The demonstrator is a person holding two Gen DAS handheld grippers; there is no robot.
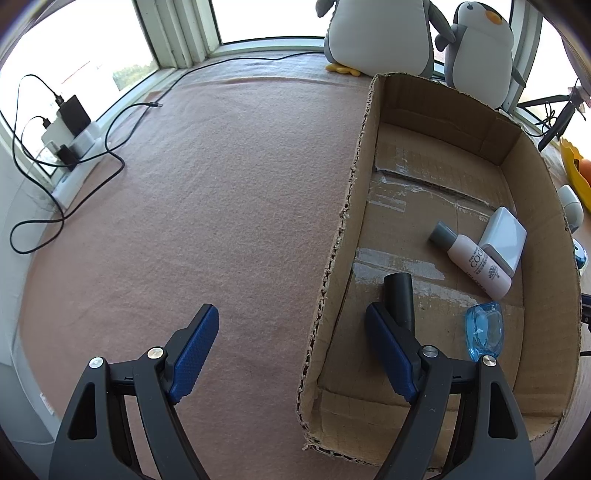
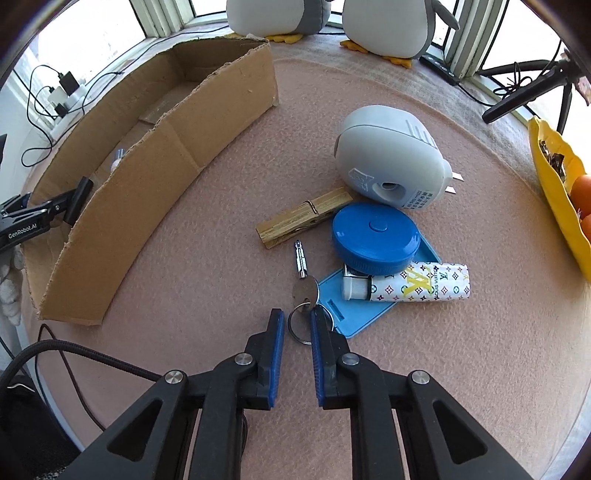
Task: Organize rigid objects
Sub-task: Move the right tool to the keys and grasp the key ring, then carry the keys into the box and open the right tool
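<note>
My right gripper (image 2: 297, 317) points down at a silver key (image 2: 301, 258) on the pink felt. The key's ring (image 2: 294, 334) lies between its narrow jaws; the right pad meets it and a sliver of felt shows at the left pad. Beside the key lie a wooden clothespin (image 2: 303, 219), a blue round tape measure (image 2: 375, 236), a patterned tube (image 2: 417, 282), a light blue card (image 2: 354, 306) and a white plug-in device (image 2: 388, 158). My left gripper (image 1: 291, 314) stands wide open astride the left wall of the cardboard box (image 1: 354, 177). The box holds a pink bottle (image 1: 476, 262), a white device (image 1: 504, 236), a black tube (image 1: 399, 295) and a clear blue piece (image 1: 484, 330).
Two plush penguins (image 1: 380, 33) stand at the window behind the box. A power strip with cables (image 1: 70, 136) lies far left. At the right edge sits a yellow tray (image 2: 554, 195) with oranges, a black stand leg (image 2: 524, 96) behind it. A black cable (image 2: 74, 354) runs near my right gripper.
</note>
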